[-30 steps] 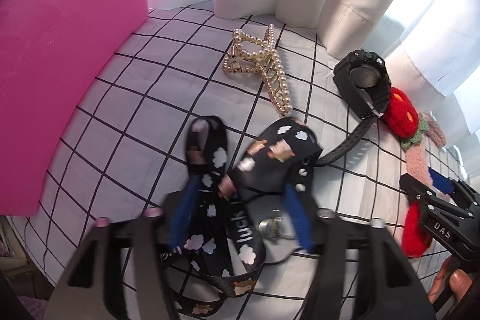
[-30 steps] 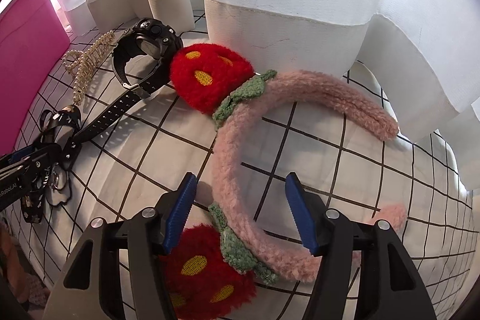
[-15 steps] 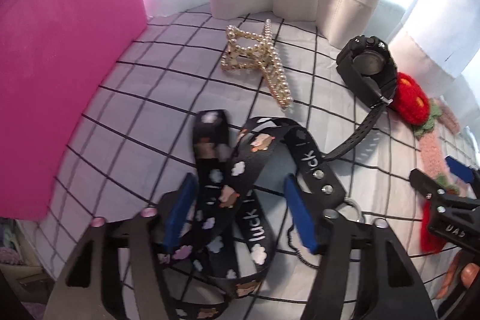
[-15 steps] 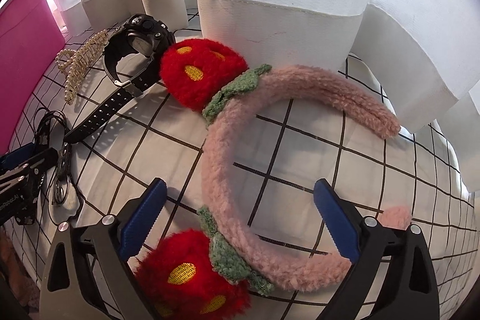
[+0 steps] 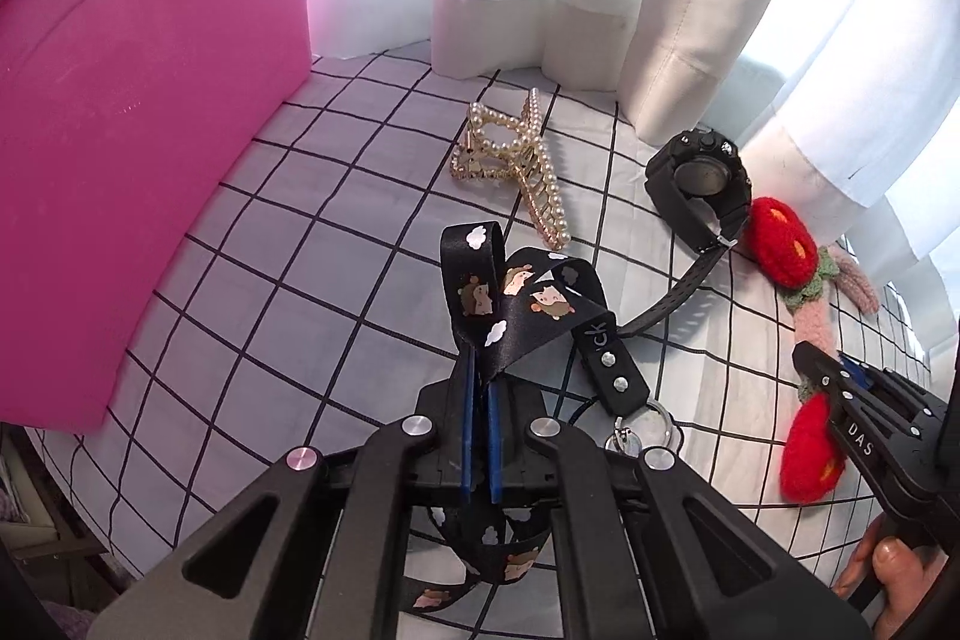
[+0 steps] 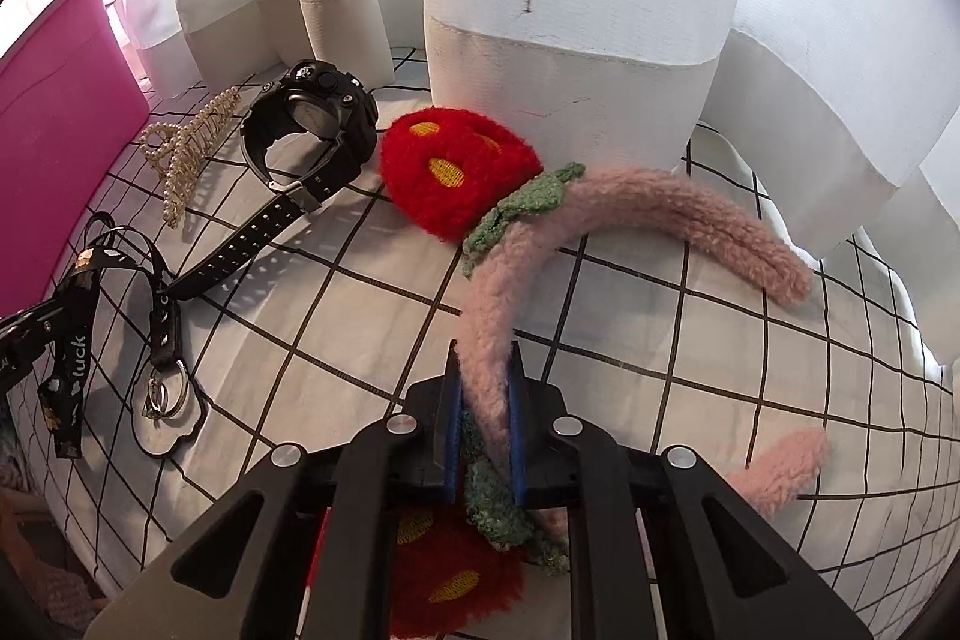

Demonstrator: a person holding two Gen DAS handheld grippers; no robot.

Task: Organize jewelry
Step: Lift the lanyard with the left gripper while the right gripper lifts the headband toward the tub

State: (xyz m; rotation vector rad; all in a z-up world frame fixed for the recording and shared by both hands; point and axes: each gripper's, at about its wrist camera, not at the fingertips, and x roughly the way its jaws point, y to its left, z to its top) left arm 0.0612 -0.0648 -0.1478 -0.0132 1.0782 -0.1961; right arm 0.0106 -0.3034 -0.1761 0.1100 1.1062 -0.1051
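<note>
Lanyard (image 5: 510, 304): black ribbon printed with clouds and small animals, bunched near the middle of the checked cloth (image 5: 300, 292). A fold of it now stands up between the blue pads of the left gripper (image 5: 480, 436); the keyring end (image 6: 168, 394) lies on the cloth to the right of the pads.
Left gripper: jaws have just been closing and are now pinched tight on the ribbon fold. Half a second ago the pads straddled the ribbon without pressing it.
Headband (image 6: 510, 280): pink fuzzy band with two red strawberry puffs, on the right part of the cloth, near the curtain (image 6: 570, 10).
Right gripper (image 6: 485, 436): jaws have just been closing from wide open and now clamp the pink band just beyond its near strawberry.
Meaning: both picks look secured at once; judged next step is lifting each item clear toward the pink bin (image 5: 132, 130) at far left.
Untouched: pearl hair claw (image 5: 516, 166) and black watch (image 5: 702, 190), lying between the two grips, farther back.
Risk: the loose ribbon tail and keyring may drag across the cloth.
</note>
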